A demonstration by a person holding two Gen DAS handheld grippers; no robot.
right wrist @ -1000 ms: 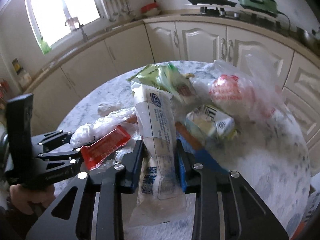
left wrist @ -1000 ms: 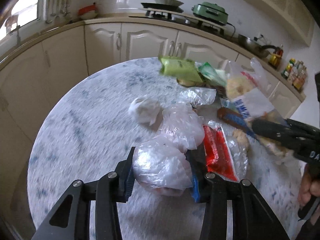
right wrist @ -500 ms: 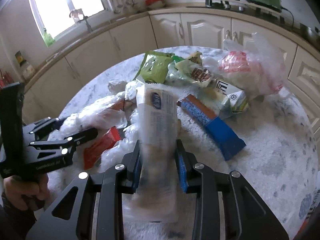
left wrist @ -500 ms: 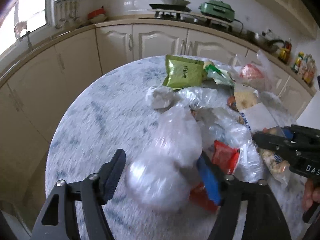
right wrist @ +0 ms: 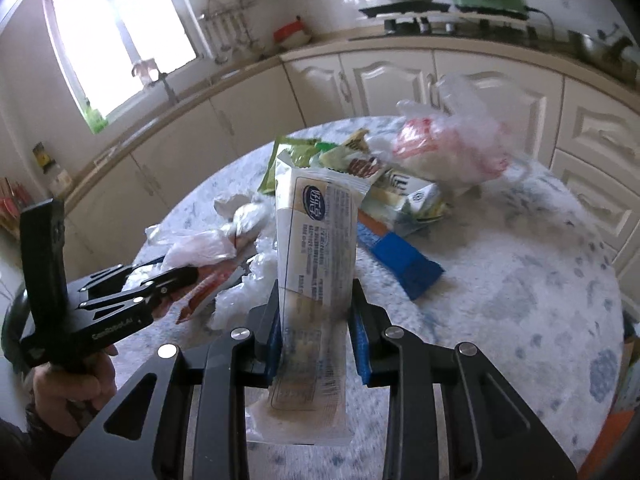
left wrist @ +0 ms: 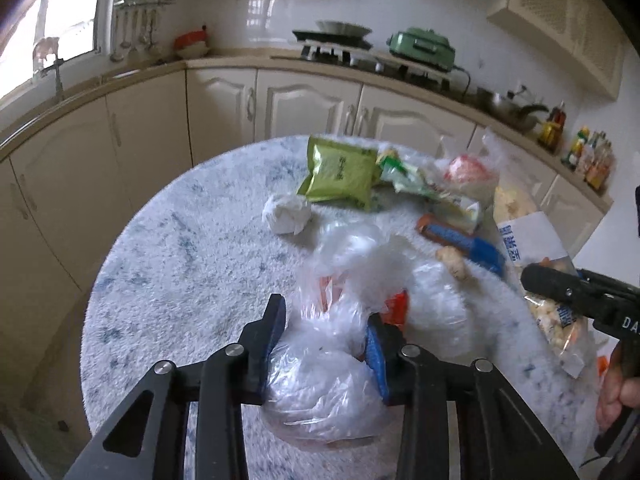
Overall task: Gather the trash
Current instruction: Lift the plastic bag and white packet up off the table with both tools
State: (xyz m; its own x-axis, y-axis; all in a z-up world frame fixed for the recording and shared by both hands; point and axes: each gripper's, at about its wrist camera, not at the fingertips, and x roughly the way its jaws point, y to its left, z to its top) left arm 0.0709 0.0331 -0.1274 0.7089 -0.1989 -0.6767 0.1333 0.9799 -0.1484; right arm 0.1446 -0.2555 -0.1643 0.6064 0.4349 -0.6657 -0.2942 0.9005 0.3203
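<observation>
On the near left of the round marble table (left wrist: 168, 264), the left gripper (left wrist: 326, 332) is clamped on a crumpled clear plastic bag (left wrist: 320, 384), its blue-padded fingers (left wrist: 376, 354) pressing into both sides of the bundle. The bag's loose upper part rises between the jaws and leans toward the far right. Just beyond it lies a crumpled white paper ball (left wrist: 287, 214), and farther back a flat green snack pouch (left wrist: 340, 172). To the right of the held bag a red wrapper (left wrist: 396, 308) shows under more clear plastic. Farther right lie an orange-and-blue wrapper (left wrist: 460, 240) and a small knob of ginger (left wrist: 454, 262) just beside it. At the far right of the table sits a clear bag with something red and white inside (right wrist: 444, 148).

On the right, the right gripper (right wrist: 316, 320) is closed on a long printed white snack packet (right wrist: 316, 248), held upright between its blue pads, with the packet's lower end hanging below the fingers toward the camera. Beside it on the table lies the blue end of the orange-and-blue wrapper, and behind it a heap of opened green and cream packets (right wrist: 400, 196).
</observation>
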